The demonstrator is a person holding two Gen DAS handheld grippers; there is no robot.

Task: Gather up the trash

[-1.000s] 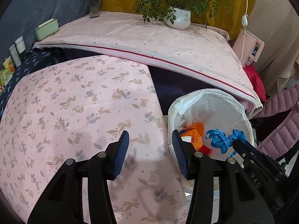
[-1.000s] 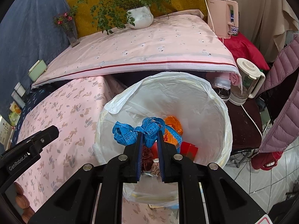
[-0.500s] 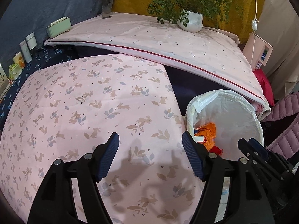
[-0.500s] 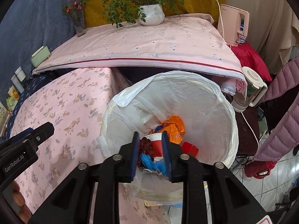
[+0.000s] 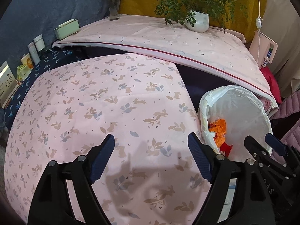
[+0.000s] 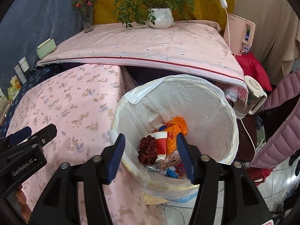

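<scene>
Right claw (image 6: pixel 150 156) hangs straight over the bin (image 6: pixel 231 112), jaws wide, nothing in them. Trash sits directly below and just ahead of it, inside the liner: one red-white paper cup (image 6: pixel 160 142), one dark red scrunchie (image 6: pixel 147 150), one orange bag (image 6: pixel 176 129), a blue scrap (image 6: pixel 171 172). Left claw (image 5: pixel 151 158) is also wide and empty, over the floral worktop (image 5: pixel 93 103); the bin lies off to its right. No loose trash visible on that cloth, so the next pick likely needs a search. Beyond: one potted plant (image 6: pixel 160 17), one flower vase (image 6: pixel 87 21).
</scene>
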